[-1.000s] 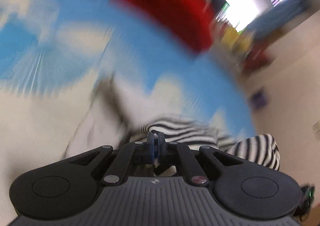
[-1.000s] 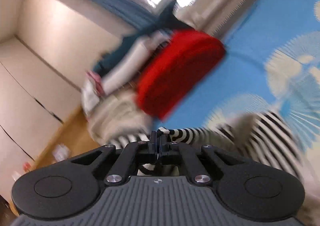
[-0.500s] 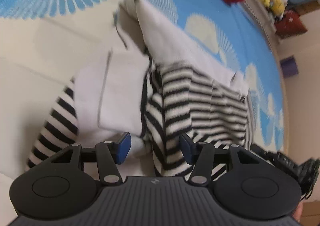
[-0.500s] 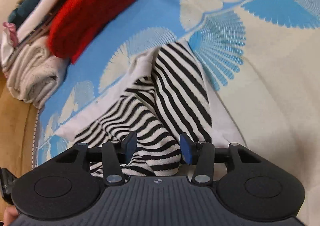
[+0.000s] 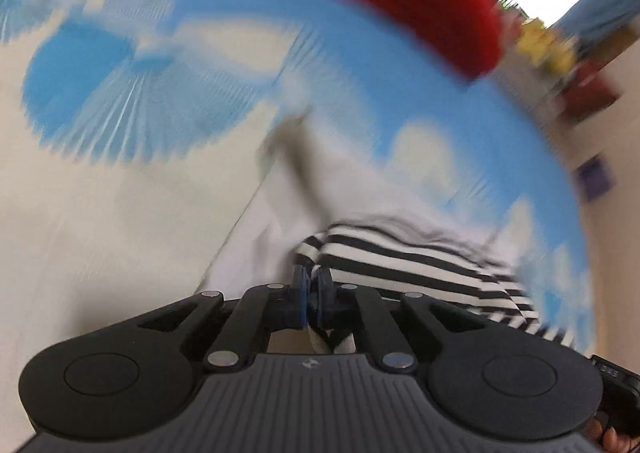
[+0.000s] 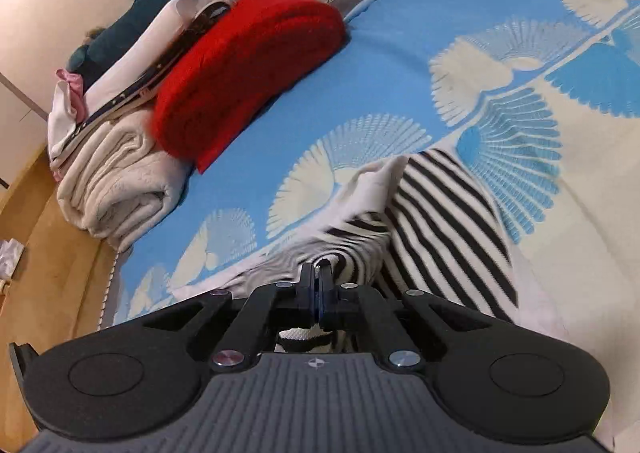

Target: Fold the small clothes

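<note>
bed [image 6: 400, 65] blue-and-cream cover fills both views | red pile [image 6: 248, 65] upper left, folded stack beside it | striped top [image 6: 444, 225] lower centre on the cover | left gripper [image 5: 311, 295] fingers just closed, pinching its striped edge | right gripper [image 6: 316, 293] likewise, just closed on striped cloth

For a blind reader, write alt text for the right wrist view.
The right gripper is shut on a black-and-white striped garment lying on a blue and cream patterned bedspread. Behind it are a folded red blanket and a stack of folded clothes.
</note>
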Tool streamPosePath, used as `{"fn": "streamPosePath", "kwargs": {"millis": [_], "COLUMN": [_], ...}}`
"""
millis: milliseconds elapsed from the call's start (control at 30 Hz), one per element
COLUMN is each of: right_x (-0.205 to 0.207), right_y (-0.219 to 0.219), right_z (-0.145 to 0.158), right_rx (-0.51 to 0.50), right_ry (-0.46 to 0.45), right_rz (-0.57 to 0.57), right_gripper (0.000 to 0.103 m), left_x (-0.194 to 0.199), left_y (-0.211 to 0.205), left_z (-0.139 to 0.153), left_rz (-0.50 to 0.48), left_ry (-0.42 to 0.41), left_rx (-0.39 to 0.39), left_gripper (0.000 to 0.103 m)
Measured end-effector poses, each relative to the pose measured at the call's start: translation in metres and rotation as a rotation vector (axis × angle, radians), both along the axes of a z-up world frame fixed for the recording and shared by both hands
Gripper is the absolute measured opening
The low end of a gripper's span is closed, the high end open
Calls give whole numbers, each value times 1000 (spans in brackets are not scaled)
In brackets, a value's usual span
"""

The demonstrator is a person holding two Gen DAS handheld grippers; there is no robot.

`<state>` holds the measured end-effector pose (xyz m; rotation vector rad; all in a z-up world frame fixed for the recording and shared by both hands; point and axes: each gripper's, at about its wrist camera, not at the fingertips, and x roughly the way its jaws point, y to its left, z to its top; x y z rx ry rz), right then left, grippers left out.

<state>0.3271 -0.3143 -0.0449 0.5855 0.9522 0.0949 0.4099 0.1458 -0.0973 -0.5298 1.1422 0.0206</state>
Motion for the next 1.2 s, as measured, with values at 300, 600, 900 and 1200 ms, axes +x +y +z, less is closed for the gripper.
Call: {"fn": "streamPosePath", "kwargs": {"millis": [300,600,900,1200], "right_x": [0,9,6,-20], "right_y": [-5,54,51,22], "right_z": [-9,-49,-41,-36], "right_rx": [-104,83,-18,-132], "right_ry": [39,186,160,232], "right_rz": [-30,300,268,117], "right_gripper": [7,24,26,23], "left_x": [-10,-10,-15,-47], "left_y": [-21,-37,-56,-54], "left_z": [37,-19,8,59], "left_rz": [-87,-138,-228,-242], "left_ry": [-203,94,18,-71], "left_rx": [-28,69,40,175], "left_gripper": [19,20,29,29]}}
